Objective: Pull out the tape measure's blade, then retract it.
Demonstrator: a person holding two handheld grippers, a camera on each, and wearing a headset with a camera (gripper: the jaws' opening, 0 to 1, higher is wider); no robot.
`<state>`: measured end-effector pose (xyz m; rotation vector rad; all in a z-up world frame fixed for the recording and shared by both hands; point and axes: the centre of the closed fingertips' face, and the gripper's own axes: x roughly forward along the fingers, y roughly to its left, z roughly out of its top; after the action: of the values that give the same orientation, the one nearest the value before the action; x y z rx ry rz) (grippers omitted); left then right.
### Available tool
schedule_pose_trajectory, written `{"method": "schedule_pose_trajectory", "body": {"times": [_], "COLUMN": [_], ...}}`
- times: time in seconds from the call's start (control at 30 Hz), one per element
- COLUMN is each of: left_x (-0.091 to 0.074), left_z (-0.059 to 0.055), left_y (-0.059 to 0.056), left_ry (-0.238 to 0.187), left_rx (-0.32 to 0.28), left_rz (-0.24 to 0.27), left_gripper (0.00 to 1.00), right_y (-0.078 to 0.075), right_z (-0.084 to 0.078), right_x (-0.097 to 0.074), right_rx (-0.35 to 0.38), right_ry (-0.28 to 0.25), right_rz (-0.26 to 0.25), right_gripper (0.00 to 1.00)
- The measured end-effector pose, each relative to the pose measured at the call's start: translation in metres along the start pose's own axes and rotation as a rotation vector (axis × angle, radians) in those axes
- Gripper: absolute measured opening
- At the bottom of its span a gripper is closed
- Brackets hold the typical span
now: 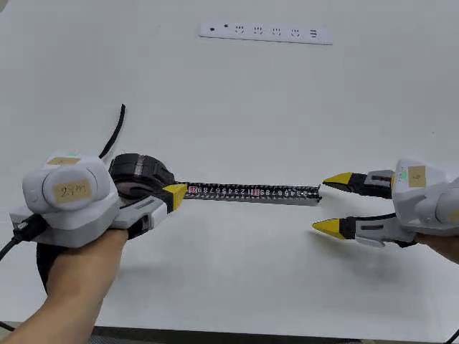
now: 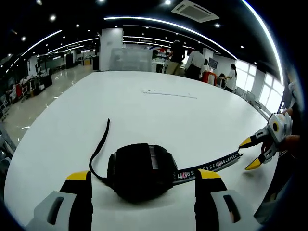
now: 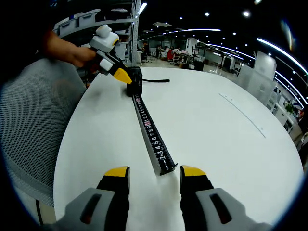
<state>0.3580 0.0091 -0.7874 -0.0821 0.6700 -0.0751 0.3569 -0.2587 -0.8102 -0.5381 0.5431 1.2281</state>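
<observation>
Near the desk's [image 1: 251,107] near edge, our right tool [image 3: 155,171] gapes empty just off the blade [image 3: 150,137] tip, the blade running lengthwise to the case [image 1: 140,175] straddled by our open left tool [image 2: 143,174]

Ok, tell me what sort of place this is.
Probably a big open-plan office or lab: long ceiling light strips, people standing in the background, and a wide white table with a power strip on it.
</observation>
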Motion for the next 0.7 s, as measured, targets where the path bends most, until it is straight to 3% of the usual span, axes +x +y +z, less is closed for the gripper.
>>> {"method": "schedule_pose_trajectory", "body": {"times": [0.33,0.7], "left_x": [0.008,0.017], "left_z": [-0.001,-0.002], "left_y": [0.001,-0.001], "left_ry": [0.002,0.008], "left_rx": [-0.029,-0.022], "left_rz": [0.005,0.005], "left_gripper": [0.77,0.72], "right_y": [-0.006,-0.012], "right_z": [-0.001,-0.003], "right_x": [0.009,0.016], "right_rx": [-0.004,-0.027], "right_ry": [0.005,0.015], "right_rz": [0.016,0.035], "right_gripper": [0.3,0.22]}}
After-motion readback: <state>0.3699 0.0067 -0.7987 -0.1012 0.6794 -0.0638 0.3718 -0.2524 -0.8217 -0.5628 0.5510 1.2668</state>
